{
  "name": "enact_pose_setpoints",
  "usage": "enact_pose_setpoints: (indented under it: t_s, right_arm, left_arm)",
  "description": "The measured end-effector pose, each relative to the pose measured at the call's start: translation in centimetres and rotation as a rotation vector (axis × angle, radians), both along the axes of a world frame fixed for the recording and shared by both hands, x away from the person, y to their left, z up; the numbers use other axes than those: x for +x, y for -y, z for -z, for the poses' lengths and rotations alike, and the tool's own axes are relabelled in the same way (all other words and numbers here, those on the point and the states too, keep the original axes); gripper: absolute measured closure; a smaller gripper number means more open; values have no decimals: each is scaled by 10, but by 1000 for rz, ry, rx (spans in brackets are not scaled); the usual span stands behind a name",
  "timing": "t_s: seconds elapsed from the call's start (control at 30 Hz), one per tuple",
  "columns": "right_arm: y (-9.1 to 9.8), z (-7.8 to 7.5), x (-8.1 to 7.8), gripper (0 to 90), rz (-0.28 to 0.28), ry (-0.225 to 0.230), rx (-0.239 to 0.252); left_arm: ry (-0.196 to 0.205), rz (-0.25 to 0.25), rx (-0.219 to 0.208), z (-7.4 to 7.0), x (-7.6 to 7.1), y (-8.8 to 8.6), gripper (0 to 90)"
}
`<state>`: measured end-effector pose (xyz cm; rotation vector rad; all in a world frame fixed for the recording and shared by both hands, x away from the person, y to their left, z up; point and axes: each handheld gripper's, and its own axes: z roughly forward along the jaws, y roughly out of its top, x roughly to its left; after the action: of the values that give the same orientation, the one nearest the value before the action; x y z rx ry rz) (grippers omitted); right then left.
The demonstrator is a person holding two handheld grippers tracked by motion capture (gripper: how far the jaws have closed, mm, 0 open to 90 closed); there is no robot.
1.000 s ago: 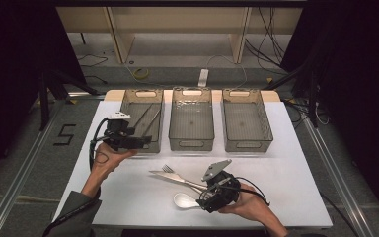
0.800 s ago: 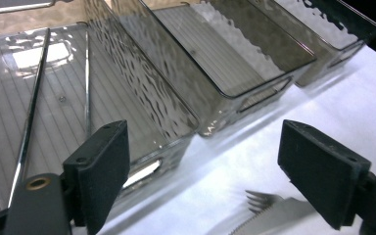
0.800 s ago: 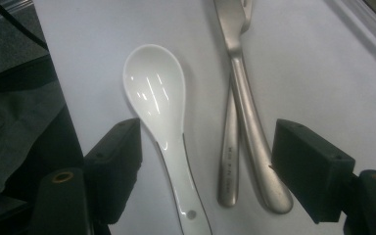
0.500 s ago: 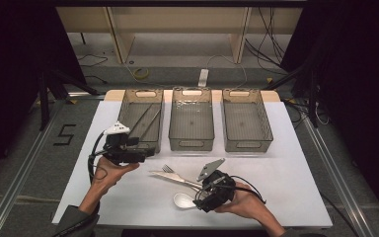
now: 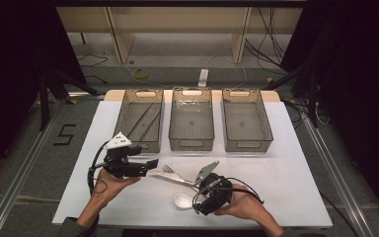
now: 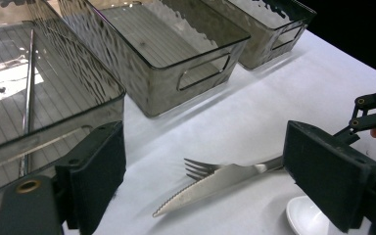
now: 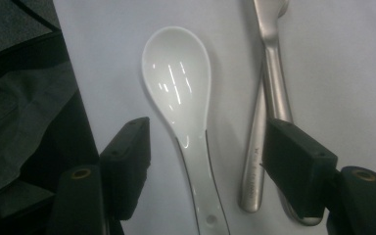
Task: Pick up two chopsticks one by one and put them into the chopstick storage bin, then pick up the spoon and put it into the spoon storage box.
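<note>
A steel knife [image 6: 210,188] and fork [image 6: 200,169] lie crossed on the white table, with a white ceramic spoon [image 5: 182,200] just nearer. My left gripper [image 5: 150,165] points right at the knife tip. In the left gripper view its jaws [image 6: 205,147] stand open, having just been opening, with nothing gripped. My right gripper [image 5: 197,205] hovers over the spoon [image 7: 178,83]. Its jaws [image 7: 208,132] have just been closing and straddle the spoon's handle without touching it. The steel handles [image 7: 269,98] lie by the right jaw.
Three clear grey bins stand in a row at the back of the table. The left bin [image 5: 140,143] holds thin metal sticks [image 5: 145,121]. The middle bin [image 5: 191,145] and the right bin [image 5: 246,145] look bare. The table's near edge lies close below the hands.
My left gripper has moved from in front of the left bin toward the near side, up to the knife and fork. The right hand has barely shifted.
</note>
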<state>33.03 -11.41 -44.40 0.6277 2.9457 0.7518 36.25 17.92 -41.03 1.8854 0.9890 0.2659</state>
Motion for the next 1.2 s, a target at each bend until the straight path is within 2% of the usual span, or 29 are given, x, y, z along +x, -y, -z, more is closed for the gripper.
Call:
enact_pose_setpoints:
  t_s: [0.07,0.17,0.37,0.5,0.53,0.6,0.8,0.9,1.0,1.1,1.2]
  right_arm:
    - [-1,0,0,376,-1,-5,-9]
    - [-2,1,-1,388,-7,-9,-19]
    - [-4,4,-4,443,-23,-7,-46]
    - [-6,8,-5,467,-52,-2,-65]
    - [-7,9,-5,476,-42,-8,-68]
    - [-7,10,-5,492,-54,-12,-80]
    - [-5,11,-3,536,-45,-15,-85]
    - [-5,13,-4,563,-37,-23,-91]
    - [-6,15,-5,584,-47,-28,-128]
    - [-6,18,-5,610,-58,-16,-126]
    - [-6,18,-5,639,-53,-13,-138]
  left_arm:
    - [-12,5,-11,2,-4,-1,155]
    - [3,5,17,1,-10,1,154]
    - [5,10,-25,1,-17,0,154]
    - [6,22,-23,0,-22,1,154]
    - [7,21,-26,1,-23,2,154]
    - [9,24,-19,1,-24,2,155]
    - [6,23,-29,1,-25,2,154]
    - [4,23,-20,2,-25,1,154]
    - [10,25,-22,1,-26,2,154]
    - [13,27,-11,2,-26,3,154]
    - [16,23,-18,2,-26,2,154]
